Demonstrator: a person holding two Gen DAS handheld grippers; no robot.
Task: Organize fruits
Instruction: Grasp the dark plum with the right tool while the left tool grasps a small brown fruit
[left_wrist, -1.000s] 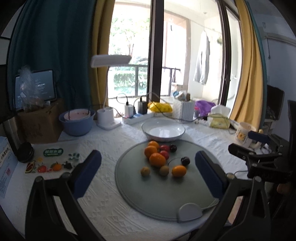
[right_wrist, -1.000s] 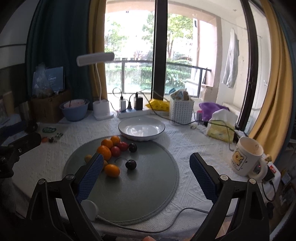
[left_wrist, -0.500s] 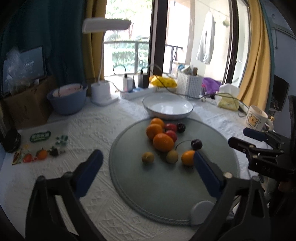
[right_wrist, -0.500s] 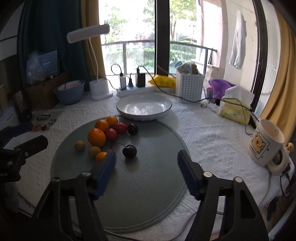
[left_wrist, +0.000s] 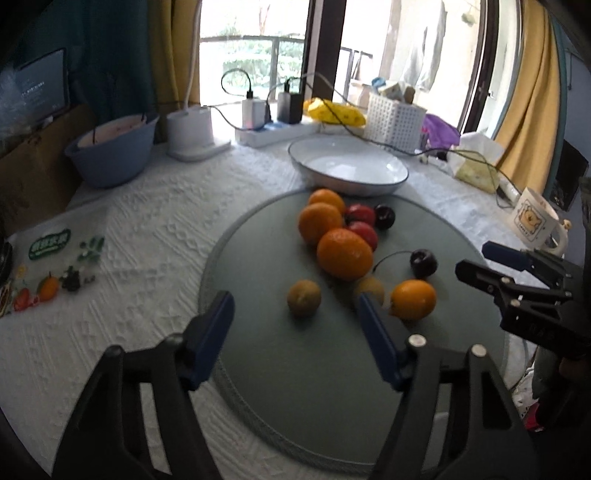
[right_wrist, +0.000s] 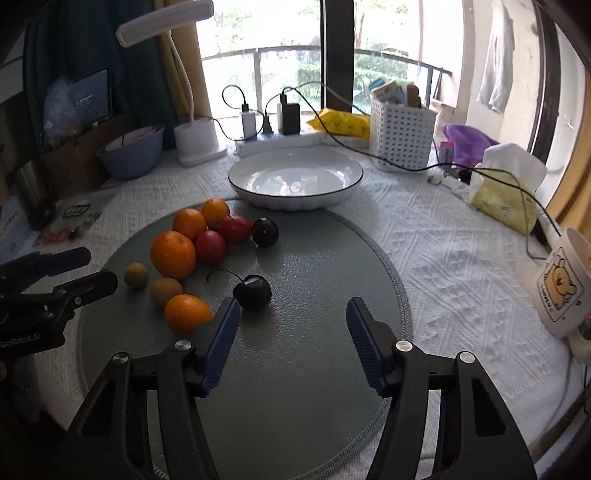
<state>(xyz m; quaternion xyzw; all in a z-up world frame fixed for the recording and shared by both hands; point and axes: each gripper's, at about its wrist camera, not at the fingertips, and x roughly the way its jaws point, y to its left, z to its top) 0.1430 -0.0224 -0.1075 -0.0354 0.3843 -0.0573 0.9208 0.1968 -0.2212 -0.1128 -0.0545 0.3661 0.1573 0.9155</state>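
Both tongs are apart, holding nothing. The left gripper (left_wrist: 295, 317) faces a small fruit (left_wrist: 304, 297); the cherry (right_wrist: 252, 291) lies at eleven o'clock of the right gripper (right_wrist: 291, 321), perhaps touching.

Little to read here. White lettering on the left tongs' black body (right_wrist: 22, 341) at nine o'clock, too blurred to spell out. Green label with white characters on the sticker sheet (left_wrist: 50, 243), illegible. Lines on the dark screen (right_wrist: 92, 99), unreadable.

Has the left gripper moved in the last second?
Yes. The left gripper has come forward and down toward the fruit: the round grey-green mat and white black-rimmed bowl fill more of its view. Its jaws are open around the small brownish-yellow fruit.
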